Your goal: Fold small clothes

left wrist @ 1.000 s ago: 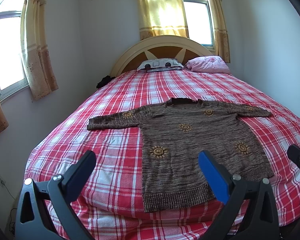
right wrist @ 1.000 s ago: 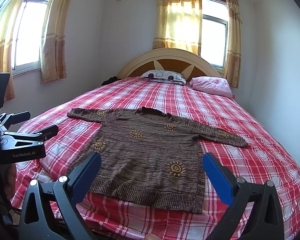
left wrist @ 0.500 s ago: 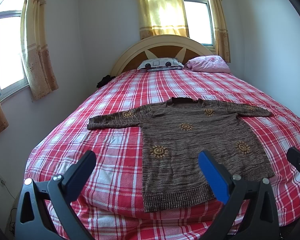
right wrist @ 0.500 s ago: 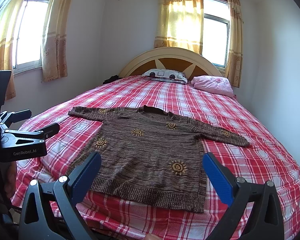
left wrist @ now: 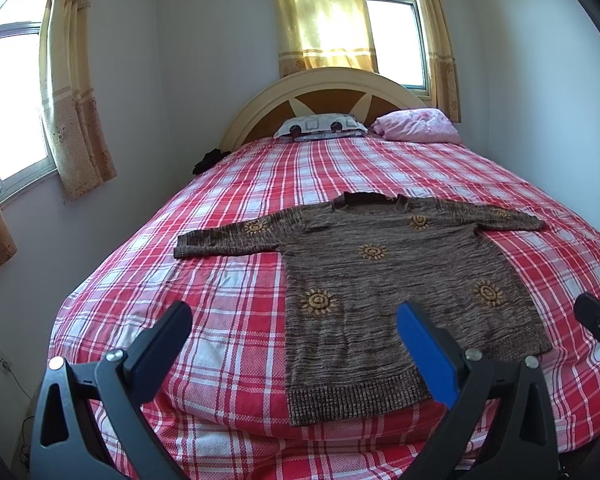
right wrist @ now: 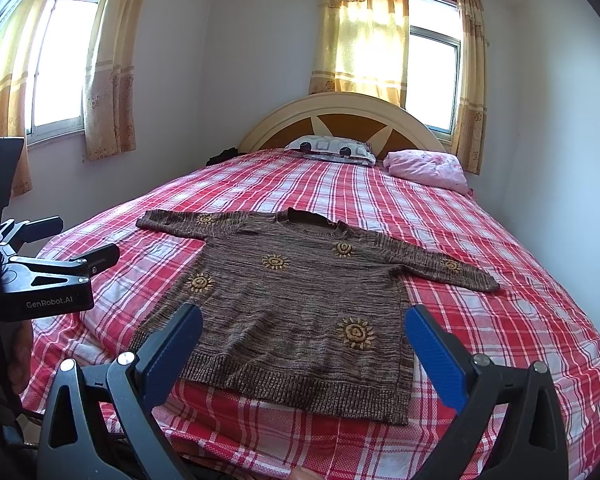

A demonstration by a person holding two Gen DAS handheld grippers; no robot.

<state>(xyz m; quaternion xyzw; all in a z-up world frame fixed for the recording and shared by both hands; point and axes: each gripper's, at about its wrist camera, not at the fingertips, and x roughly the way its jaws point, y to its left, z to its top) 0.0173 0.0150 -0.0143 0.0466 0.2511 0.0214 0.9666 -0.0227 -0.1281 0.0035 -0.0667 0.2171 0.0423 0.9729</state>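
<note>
A brown knit sweater (left wrist: 380,280) with yellow sun motifs lies flat on the bed, face up, both sleeves spread out sideways, its hem near the foot edge. It also shows in the right wrist view (right wrist: 300,300). My left gripper (left wrist: 294,332) is open and empty, held above the foot of the bed at the sweater's left hem corner. My right gripper (right wrist: 304,336) is open and empty, above the hem. The left gripper's body (right wrist: 44,280) shows at the left of the right wrist view.
The bed (left wrist: 228,300) has a red and white plaid sheet. A patterned pillow (left wrist: 320,126) and a pink pillow (left wrist: 418,126) lie by the headboard (left wrist: 324,96). A dark item (left wrist: 208,160) sits at the bed's far left. Walls stand close on both sides.
Both views have shifted very slightly; the sweater lies as before and both grippers stay open.
</note>
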